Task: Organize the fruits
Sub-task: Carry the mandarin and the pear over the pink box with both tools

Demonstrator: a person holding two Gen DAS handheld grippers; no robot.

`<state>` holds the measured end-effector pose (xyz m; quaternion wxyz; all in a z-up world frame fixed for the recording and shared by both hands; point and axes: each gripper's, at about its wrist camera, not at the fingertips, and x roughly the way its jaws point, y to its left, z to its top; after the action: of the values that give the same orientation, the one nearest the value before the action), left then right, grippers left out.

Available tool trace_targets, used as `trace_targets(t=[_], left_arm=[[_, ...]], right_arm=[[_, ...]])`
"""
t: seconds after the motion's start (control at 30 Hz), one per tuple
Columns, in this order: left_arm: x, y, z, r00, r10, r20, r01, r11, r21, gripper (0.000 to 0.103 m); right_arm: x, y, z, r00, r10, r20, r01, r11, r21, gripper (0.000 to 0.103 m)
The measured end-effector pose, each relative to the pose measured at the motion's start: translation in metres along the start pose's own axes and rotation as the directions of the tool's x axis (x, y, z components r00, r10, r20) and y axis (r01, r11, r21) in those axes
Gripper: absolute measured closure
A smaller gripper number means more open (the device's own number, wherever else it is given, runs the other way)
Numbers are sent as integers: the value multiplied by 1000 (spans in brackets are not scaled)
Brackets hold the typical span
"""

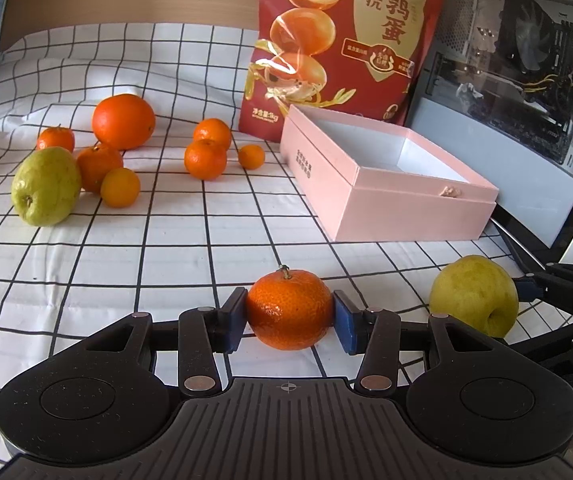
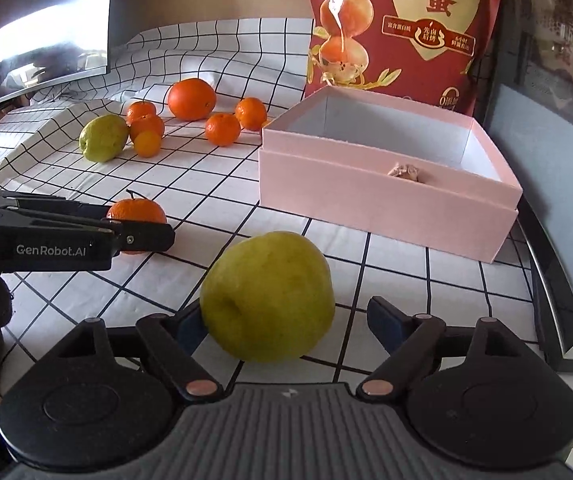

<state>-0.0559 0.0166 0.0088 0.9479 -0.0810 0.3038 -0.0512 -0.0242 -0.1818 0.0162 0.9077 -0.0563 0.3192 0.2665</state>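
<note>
Pink box (image 1: 390, 184) is sitting open-topped, nothing overhanging it, so entry from above is free. Red bag (image 1: 342, 40) is standing right behind the box, walling off the back. Computer case (image 1: 526, 80) is blocking the box's right side. Left of the box, a fruit cluster (image 1: 122, 120) is sitting well apart, leaving a bare strip of checked cloth (image 1: 166, 240) between. In front of the box, a tangerine (image 1: 289, 309) and a green fruit (image 2: 266, 296) are occupying the near cloth.

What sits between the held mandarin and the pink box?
Only bare checked cloth lies between the mandarin and the pink box, seen in the left wrist view.
</note>
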Motion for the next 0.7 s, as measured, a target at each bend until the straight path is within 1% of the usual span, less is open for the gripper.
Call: trace_targets(t=[0.1,0.17,0.2,0.37,0.4,0.47,0.53,0.57,0.6,0.67,0.7], left_arm=[[0,1,0,1000,1,0,-1,1000,3,53],[0,1,0,1000,0,0,0,1000,2,53],[0,1,0,1000,0,0,0,1000,2,53],[0,1,-1,1000,-2,1,2,1000,-1,53],[0,2,-1,1000,-9,2,9,1000,-6,53],[-1,3,2,999,-47,18,48,999,-15,53],[-3,4,17,995,-88,37,89,995,-33,53],[-5,3,29,993,-107,52,109,993,-36,53],[-9,1,45,988,-128,84,131,991,-32,53],[-15,-7,83,974,-159,163,161,987,4,53],[-15,-10,101,968,-173,184,173,985,17,53]], right_arm=[[-4,3,-1,1000,3,16,-2,1000,-21,28],[-6,4,0,1000,8,22,-7,999,-33,35],[-7,4,0,1000,19,23,-18,999,-34,41],[-8,0,2,999,37,13,-37,999,-20,41],[-9,-1,3,999,36,10,-35,999,-17,41],[-11,-4,4,999,29,17,-29,1000,-1,42],[-16,-10,11,999,36,35,-37,999,24,42],[-21,-14,17,998,37,50,-39,998,39,42],[-26,-18,25,997,32,69,-35,998,52,42],[-38,-26,48,992,4,125,-12,998,63,42],[-42,-31,61,989,-9,149,-1,998,68,42]])
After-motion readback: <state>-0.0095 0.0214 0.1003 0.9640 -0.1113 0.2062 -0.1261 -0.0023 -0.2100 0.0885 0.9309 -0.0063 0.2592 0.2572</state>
